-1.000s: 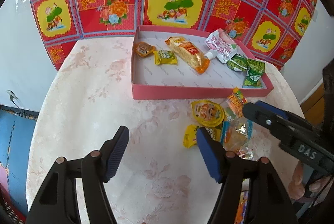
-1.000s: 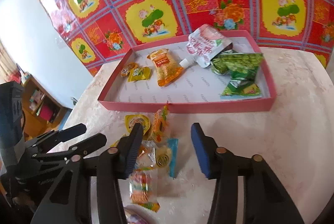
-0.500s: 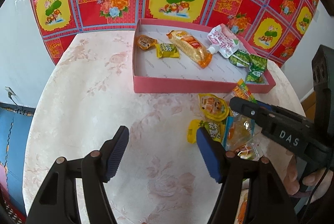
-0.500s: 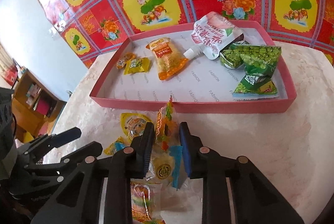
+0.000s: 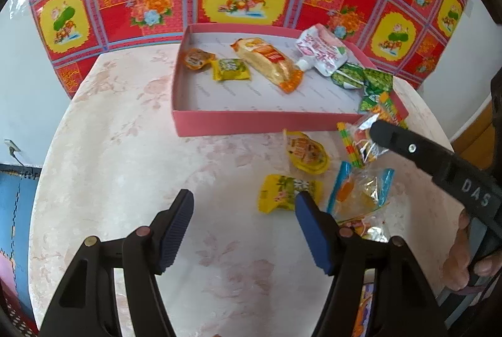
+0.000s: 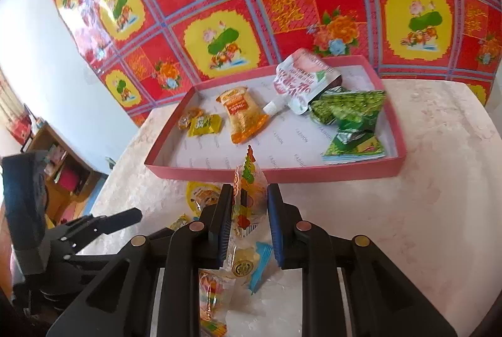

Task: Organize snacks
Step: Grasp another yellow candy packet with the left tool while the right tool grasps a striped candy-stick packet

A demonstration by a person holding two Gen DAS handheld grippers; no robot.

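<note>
A pink tray (image 5: 238, 122) (image 6: 269, 173) at the table's back holds several snacks: a long orange pack (image 5: 266, 62), a white spout pouch (image 6: 299, 82), green packs (image 6: 348, 114) and small yellow sweets (image 5: 230, 70). My right gripper (image 6: 248, 211) is shut on a clear orange-and-green candy packet (image 6: 248, 195) and holds it just above the table in front of the tray; the packet also shows in the left wrist view (image 5: 360, 142). My left gripper (image 5: 244, 224) is open and empty over the table, left of the loose snacks.
Loose snacks lie in front of the tray: a round yellow pack (image 5: 306, 152), a yellow sweet (image 5: 285, 192) and a clear blue-edged bag (image 5: 360, 192) (image 6: 248, 264). A red patterned cloth covers the wall behind. A wooden shelf (image 6: 53, 158) stands at the left.
My right gripper has closed on the candy packet and lifted it off the loose pile, toward the tray. The left gripper stayed open and shifted only slightly.
</note>
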